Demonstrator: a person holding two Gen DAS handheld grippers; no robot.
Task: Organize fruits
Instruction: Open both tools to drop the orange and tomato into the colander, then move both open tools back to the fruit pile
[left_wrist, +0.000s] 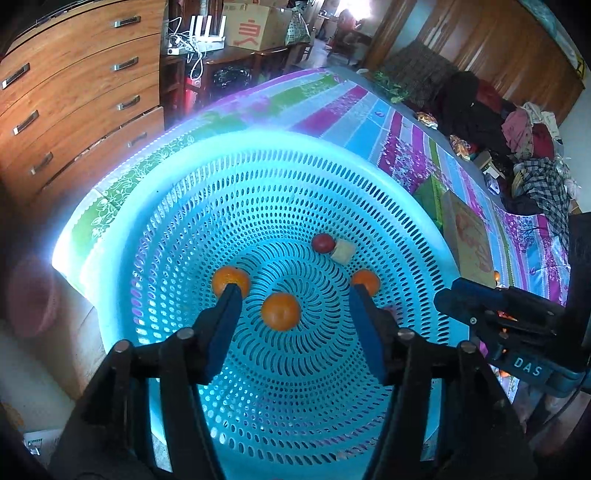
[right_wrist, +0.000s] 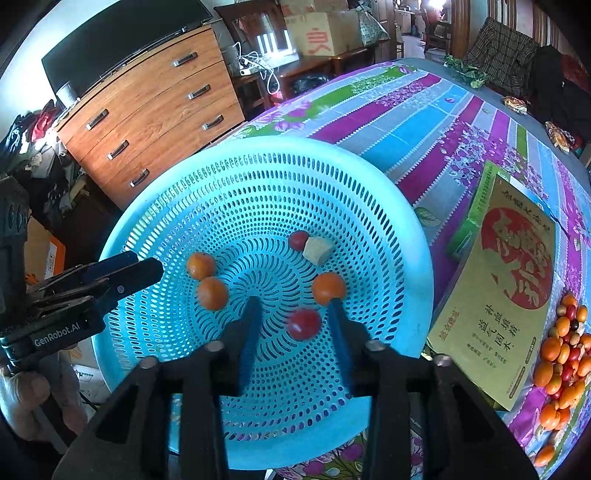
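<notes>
A light blue perforated basket (left_wrist: 258, 177) (right_wrist: 388, 221) sits on the striped tablecloth. Inside lie three oranges (left_wrist: 280, 311) (right_wrist: 212, 293), a red fruit (left_wrist: 323, 243) (right_wrist: 298, 240) and a pale chunk (left_wrist: 342, 251) (right_wrist: 317, 250). My left gripper (left_wrist: 291, 299) is open over the basket with an orange between its fingers, untouched. My right gripper (right_wrist: 293, 306) is open; a blurred red fruit (right_wrist: 304, 324) lies between its fingers, loose. The right gripper also shows at the right of the left wrist view (left_wrist: 461, 295). The left gripper shows at the left of the right wrist view (right_wrist: 147, 273).
A yellow-green box (right_wrist: 498, 295) lies right of the basket. A pile of small orange and red fruits (right_wrist: 565, 354) lies at the table's right edge. A wooden chest of drawers (right_wrist: 147, 110) stands behind, left. Clothes (left_wrist: 517, 136) are heaped far right.
</notes>
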